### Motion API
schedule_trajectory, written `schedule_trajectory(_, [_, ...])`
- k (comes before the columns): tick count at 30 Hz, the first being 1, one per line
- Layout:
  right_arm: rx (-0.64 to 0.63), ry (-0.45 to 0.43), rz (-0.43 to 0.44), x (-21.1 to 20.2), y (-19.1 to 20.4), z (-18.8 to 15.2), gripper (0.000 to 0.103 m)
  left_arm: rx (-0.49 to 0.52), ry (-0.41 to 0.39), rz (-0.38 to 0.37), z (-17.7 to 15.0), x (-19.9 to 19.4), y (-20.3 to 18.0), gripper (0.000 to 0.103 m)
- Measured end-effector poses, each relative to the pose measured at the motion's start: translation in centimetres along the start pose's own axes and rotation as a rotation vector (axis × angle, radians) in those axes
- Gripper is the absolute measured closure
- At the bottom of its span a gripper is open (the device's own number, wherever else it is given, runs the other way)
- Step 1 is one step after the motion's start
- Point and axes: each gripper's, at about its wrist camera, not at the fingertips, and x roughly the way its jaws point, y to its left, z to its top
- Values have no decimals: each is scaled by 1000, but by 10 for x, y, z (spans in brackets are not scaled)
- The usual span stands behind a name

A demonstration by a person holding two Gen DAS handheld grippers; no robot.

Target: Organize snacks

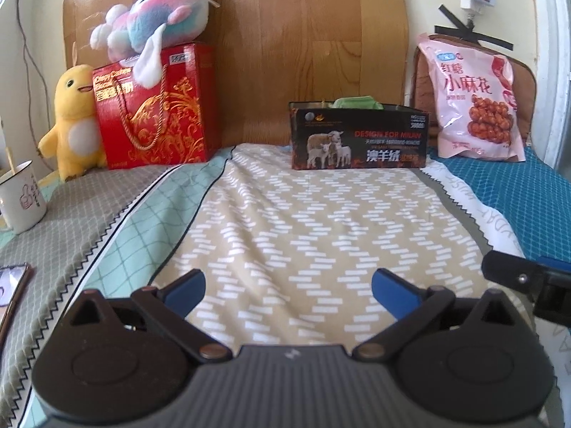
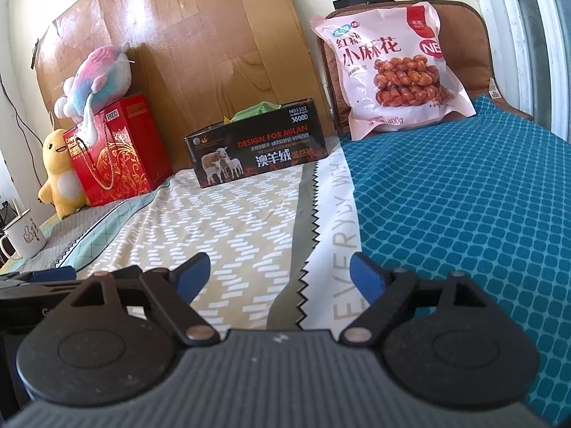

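Note:
A black open-topped box (image 1: 358,142) with a sheep picture stands at the far end of the bed, and a green packet (image 1: 357,102) pokes out of its top. A pink bag of twisted snacks (image 1: 474,100) leans upright on a brown cushion to its right. The right wrist view shows the box (image 2: 257,149), the green packet (image 2: 255,110) and the pink bag (image 2: 389,67) too. A red gift box (image 1: 153,114) stands at the left. My left gripper (image 1: 289,285) is open over the beige patterned sheet, empty. My right gripper (image 2: 280,267) is open beside it, also empty.
A pastel plush (image 1: 157,14) lies on the red box and a yellow duck plush (image 1: 73,121) stands beside it. A white mug (image 1: 21,196) sits at the left edge. A wooden board (image 1: 303,35) backs the bed. A teal blanket (image 2: 464,196) covers the right side.

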Motion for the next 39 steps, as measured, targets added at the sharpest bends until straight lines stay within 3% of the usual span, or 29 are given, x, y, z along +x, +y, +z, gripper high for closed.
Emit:
schedule_trajectory(6, [2,0,-1,0,0,0,15,53,19,56,0,-3,-9,0])
schedule_trajectory(13, [8,-4,0,-1,0,-1,14,82,28,60,1,-12,-15,0])
schedule_trajectory(29, [20,3,3,0,-2,0,12,13,137,-15,1,-16,-9,0])
schedule_trajectory(39, [36,10,-2,1,-3,0,12,38,176,-61,-8,-16,-20,0])
